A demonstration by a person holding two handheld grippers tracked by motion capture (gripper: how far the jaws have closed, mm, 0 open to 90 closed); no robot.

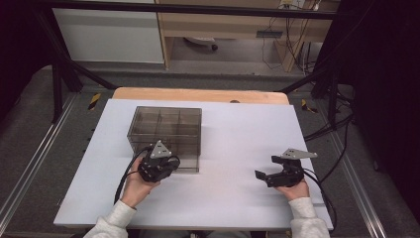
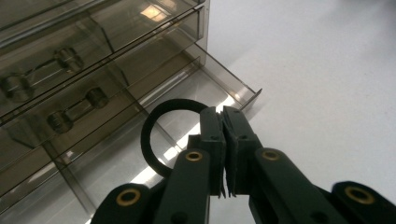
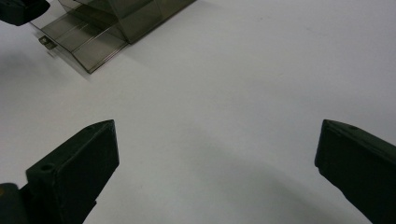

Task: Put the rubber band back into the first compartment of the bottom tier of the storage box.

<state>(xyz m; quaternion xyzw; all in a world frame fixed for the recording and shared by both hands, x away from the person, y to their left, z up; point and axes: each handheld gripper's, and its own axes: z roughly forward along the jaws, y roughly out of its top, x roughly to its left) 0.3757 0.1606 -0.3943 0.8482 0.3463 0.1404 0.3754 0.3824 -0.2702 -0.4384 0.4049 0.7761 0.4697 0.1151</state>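
Note:
A smoky see-through drawer box (image 1: 166, 130) stands on the white table (image 1: 223, 148), left of centre. Its lowest drawer (image 2: 233, 88) is pulled out toward me. My left gripper (image 2: 223, 114) is shut on a thin black ring (image 2: 177, 103) and holds it just above that drawer's near corner. In the high view the left gripper (image 1: 171, 162) is at the box's front edge. My right gripper (image 1: 265, 168) rests low over the table at the right, jaws wide open with nothing between them (image 3: 217, 149). The pulled-out drawer (image 3: 79, 42) lies far off in the right gripper view.
Two upper drawers with round-ended handles (image 2: 70, 60) are closed above the pulled-out one. Bare white table (image 3: 243, 70) stretches between the box and the right gripper. A wooden edge (image 1: 198, 94) runs behind the white top, with a dark frame and cables beyond.

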